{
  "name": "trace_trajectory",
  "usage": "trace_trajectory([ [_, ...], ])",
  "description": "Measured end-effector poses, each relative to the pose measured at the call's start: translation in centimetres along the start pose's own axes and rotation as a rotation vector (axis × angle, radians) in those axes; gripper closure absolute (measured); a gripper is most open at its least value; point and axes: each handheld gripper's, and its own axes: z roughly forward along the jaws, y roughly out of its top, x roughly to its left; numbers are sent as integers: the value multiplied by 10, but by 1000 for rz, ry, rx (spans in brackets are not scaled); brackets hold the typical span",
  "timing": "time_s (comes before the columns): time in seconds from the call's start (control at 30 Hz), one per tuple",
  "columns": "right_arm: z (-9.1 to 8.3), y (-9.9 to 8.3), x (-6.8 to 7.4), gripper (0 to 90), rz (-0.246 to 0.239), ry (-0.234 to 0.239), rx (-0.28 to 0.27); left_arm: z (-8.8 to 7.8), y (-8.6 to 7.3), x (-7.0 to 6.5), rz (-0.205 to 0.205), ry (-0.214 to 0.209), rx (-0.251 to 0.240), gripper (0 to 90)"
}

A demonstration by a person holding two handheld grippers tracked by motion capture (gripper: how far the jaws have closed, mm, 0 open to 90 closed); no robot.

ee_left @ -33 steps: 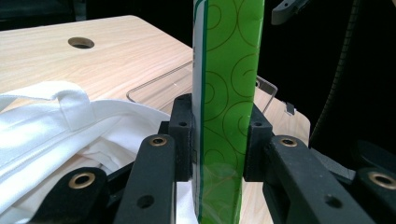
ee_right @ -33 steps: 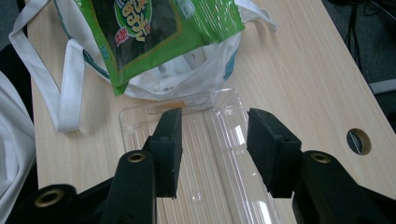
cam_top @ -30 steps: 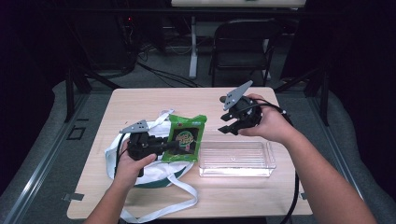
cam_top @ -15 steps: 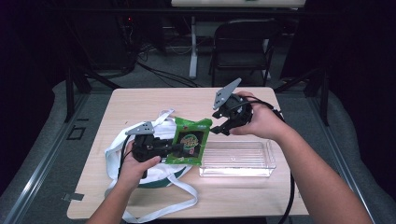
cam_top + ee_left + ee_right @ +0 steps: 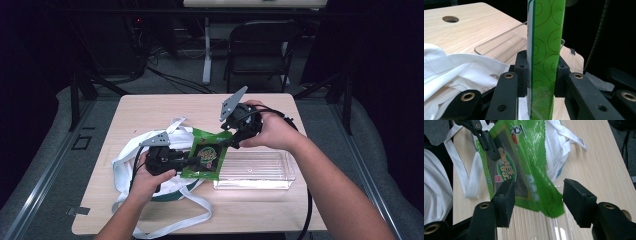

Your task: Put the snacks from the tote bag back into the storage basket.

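1. The left claw is matt black, with a grey three-cornered plate on top.
2. The right claw has the same build: black body, grey triangular plate, and a black cable trailing from it.
3. In both gripper views the jaws are black bars ending in blocky square pads.
4. Brass-coloured rivets and small screw holes mark the jaw links.
5. Both forearms are bare, without sleeves.

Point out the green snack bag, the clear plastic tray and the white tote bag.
green snack bag (image 5: 206, 159): high view, on its printed front panel.
clear plastic tray (image 5: 260, 170): high view, on its bare floor.
white tote bag (image 5: 129, 159): high view, on the white fabric left of the left gripper (image 5: 189, 161).
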Motion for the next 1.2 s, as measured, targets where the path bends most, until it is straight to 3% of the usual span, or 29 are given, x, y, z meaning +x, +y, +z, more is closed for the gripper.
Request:
trace_trajectory([
  [0.47,20,11,9,467,-40,67,46,4,3,-10,36,-21,-3,719],
  [0.87,27,13,13,503,-31,127,82,5,4,-15,71,-29,-8,719],
  [1.2,29,14,14,607,-31,166,103,5,4,-15,77,-35,0,719],
])
